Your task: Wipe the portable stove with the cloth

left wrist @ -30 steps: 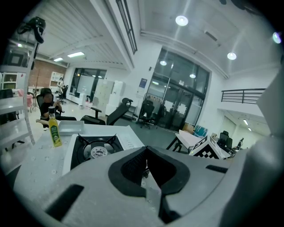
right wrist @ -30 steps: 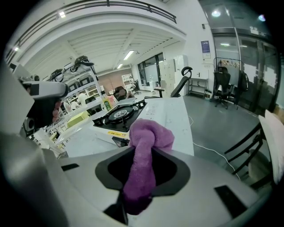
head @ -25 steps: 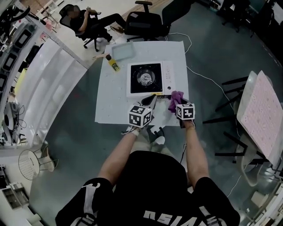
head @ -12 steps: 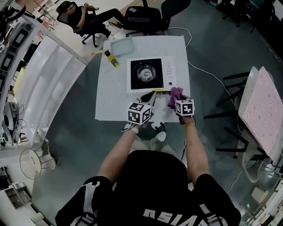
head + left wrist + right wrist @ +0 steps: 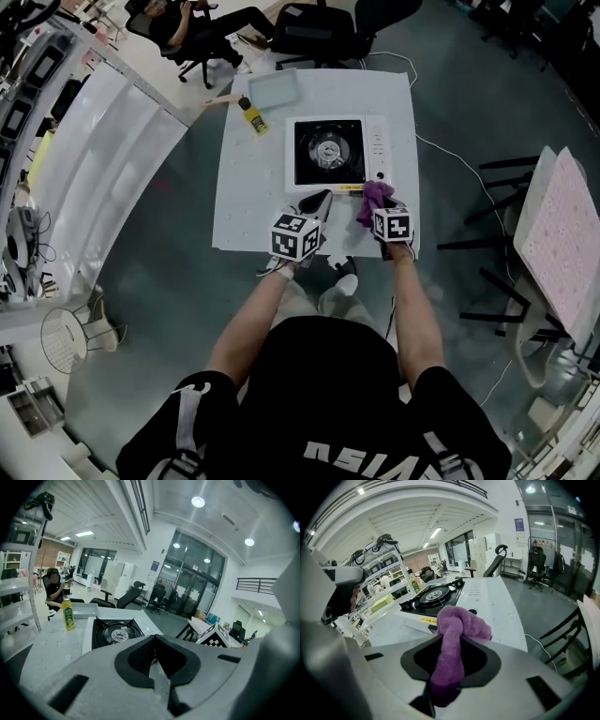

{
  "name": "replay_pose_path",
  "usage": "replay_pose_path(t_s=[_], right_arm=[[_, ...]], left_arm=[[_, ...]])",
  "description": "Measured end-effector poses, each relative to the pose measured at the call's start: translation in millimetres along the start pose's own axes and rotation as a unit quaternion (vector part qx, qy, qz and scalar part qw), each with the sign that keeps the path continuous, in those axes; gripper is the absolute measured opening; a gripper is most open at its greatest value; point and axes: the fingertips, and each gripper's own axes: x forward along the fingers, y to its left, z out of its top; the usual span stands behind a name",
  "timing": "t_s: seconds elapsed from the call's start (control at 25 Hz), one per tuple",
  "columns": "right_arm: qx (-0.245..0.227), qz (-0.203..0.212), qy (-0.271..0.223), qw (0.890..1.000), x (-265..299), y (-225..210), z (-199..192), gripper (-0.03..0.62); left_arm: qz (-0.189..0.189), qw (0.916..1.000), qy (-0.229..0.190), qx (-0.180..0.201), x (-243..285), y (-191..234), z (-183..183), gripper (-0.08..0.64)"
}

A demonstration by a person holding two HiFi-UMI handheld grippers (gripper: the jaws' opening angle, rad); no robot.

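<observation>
The portable stove [image 5: 328, 150] is white with a black burner top and sits on the white table [image 5: 253, 206]. It also shows in the left gripper view as the stove [image 5: 112, 632] and in the right gripper view as the stove [image 5: 436, 595]. A purple cloth [image 5: 375, 195] hangs bunched at the stove's near right corner, and my right gripper [image 5: 377, 208] is shut on it. Seen from that gripper, the cloth [image 5: 452, 644] fills the jaws of my right gripper [image 5: 451, 660]. My left gripper [image 5: 317, 200] is shut and empty, just in front of the stove's near edge.
A yellow-labelled bottle [image 5: 251, 114] and a shallow tray [image 5: 277, 89] stand on the table's far left part. Office chairs [image 5: 314, 33] and a seated person [image 5: 183, 23] are beyond the table. A folding table [image 5: 562, 244] stands to the right, and a cable [image 5: 450, 173] runs over the floor.
Both grippers have shifted a little to the left along the stove's near edge. The cloth stays gripped in the right one. The head view has swung, so the table sits higher in the picture.
</observation>
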Motion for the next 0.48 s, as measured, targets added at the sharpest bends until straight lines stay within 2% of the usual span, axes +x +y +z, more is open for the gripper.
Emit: replay_pose_path(t_s=[0.48], right_arm=[[-0.011, 0.009, 0.013, 1.0, 29.0, 65.6, 7.3, 0.107]], left_arm=[[0.007, 1.0, 0.001, -0.007, -38.1, 55.7, -1.9, 0.009]])
